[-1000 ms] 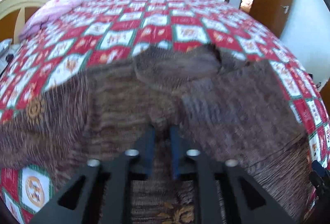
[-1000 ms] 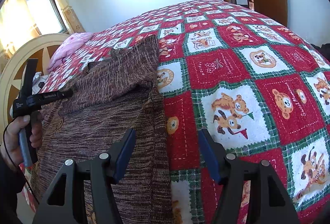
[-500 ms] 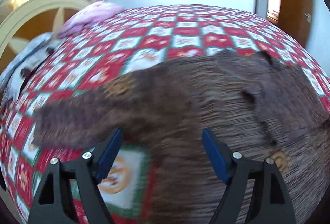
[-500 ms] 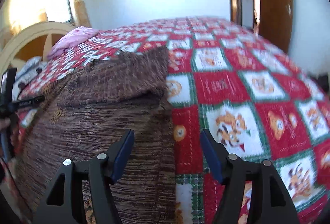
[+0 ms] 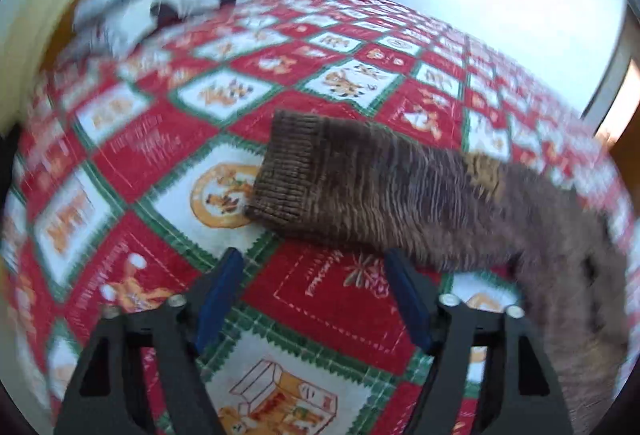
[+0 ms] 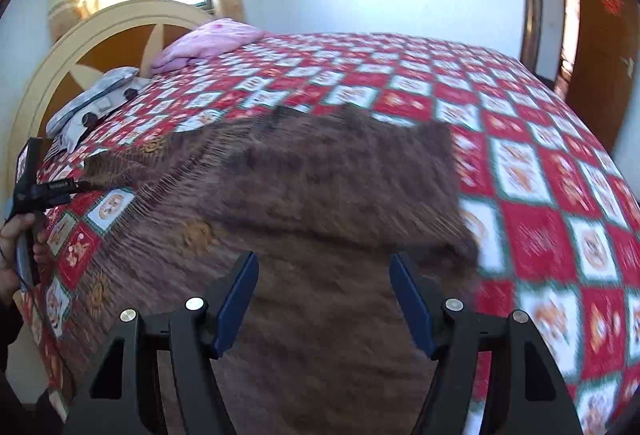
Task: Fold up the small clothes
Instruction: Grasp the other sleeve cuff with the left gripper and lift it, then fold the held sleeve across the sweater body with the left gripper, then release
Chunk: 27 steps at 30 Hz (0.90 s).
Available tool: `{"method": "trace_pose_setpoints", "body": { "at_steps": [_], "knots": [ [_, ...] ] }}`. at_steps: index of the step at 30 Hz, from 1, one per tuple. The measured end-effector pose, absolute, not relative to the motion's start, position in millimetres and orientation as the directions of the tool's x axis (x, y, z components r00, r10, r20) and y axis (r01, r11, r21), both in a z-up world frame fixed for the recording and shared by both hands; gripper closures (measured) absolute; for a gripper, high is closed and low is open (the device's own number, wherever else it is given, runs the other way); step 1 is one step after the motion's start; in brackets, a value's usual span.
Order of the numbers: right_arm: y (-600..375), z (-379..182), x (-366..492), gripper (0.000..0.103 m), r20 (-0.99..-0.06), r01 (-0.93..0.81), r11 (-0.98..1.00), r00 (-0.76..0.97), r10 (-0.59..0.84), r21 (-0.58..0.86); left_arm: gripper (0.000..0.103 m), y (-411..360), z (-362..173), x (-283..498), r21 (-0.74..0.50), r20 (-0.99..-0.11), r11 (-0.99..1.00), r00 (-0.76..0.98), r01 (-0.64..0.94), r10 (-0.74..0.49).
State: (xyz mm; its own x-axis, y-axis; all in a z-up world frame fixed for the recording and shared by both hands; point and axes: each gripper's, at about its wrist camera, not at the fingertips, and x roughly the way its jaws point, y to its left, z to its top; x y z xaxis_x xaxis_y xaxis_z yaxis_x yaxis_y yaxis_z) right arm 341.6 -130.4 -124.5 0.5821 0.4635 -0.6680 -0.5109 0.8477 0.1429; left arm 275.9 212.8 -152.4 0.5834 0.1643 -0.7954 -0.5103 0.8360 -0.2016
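A brown knitted sweater (image 6: 320,195) lies spread on the red and white patchwork quilt (image 6: 540,219). My right gripper (image 6: 324,275) hovers open over its body, with nothing pinched. One sleeve (image 5: 400,195) stretches out to the left and ends in a ribbed cuff (image 5: 288,175). My left gripper (image 5: 314,275) sits just short of that sleeve; its jaws are closing, and only quilt (image 5: 160,139) shows between them. In the right wrist view the left gripper (image 6: 60,187) appears at the far left, held by a hand (image 6: 16,235) near the sleeve's end.
A cream and orange headboard (image 6: 100,35) rises at the left. A pink bundle (image 6: 208,39) and grey clothes (image 6: 96,95) lie against it. A brown door (image 6: 600,47) stands at the right beyond the bed's edge.
My left gripper left the sweater's middle, opened its jaws wide and swung left to the sleeve cuff. My right gripper shifted left from the sweater's right edge to above its body.
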Motion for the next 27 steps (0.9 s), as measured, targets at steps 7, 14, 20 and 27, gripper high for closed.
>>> {"method": "trace_pose_setpoints", "body": {
  "at_steps": [7,14,20,27],
  "knots": [
    [-100,-168,344,0.034,-0.685,-0.522,0.839,0.555,0.472,0.155,0.036,223,-155,292,-0.414,-0.767,0.753,0.641,-0.511,0.013],
    [-118,-177,352,0.033,-0.686,-0.468,0.858,0.555,0.471,0.211,0.063,225,-161,314,-0.348,-0.773,0.750,0.625,-0.563,0.110],
    [-111,-178,348,0.028,-0.694,-0.484,0.860,0.564,0.449,0.162,0.094,235,-159,307,-0.354,-0.770,0.753,0.629,-0.555,0.102],
    [-108,-180,348,0.026,-0.700,-0.490,0.859,0.561,0.442,0.150,0.095,229,-139,300,-0.362,-0.746,0.767,0.658,-0.530,0.104]
  ]
}}
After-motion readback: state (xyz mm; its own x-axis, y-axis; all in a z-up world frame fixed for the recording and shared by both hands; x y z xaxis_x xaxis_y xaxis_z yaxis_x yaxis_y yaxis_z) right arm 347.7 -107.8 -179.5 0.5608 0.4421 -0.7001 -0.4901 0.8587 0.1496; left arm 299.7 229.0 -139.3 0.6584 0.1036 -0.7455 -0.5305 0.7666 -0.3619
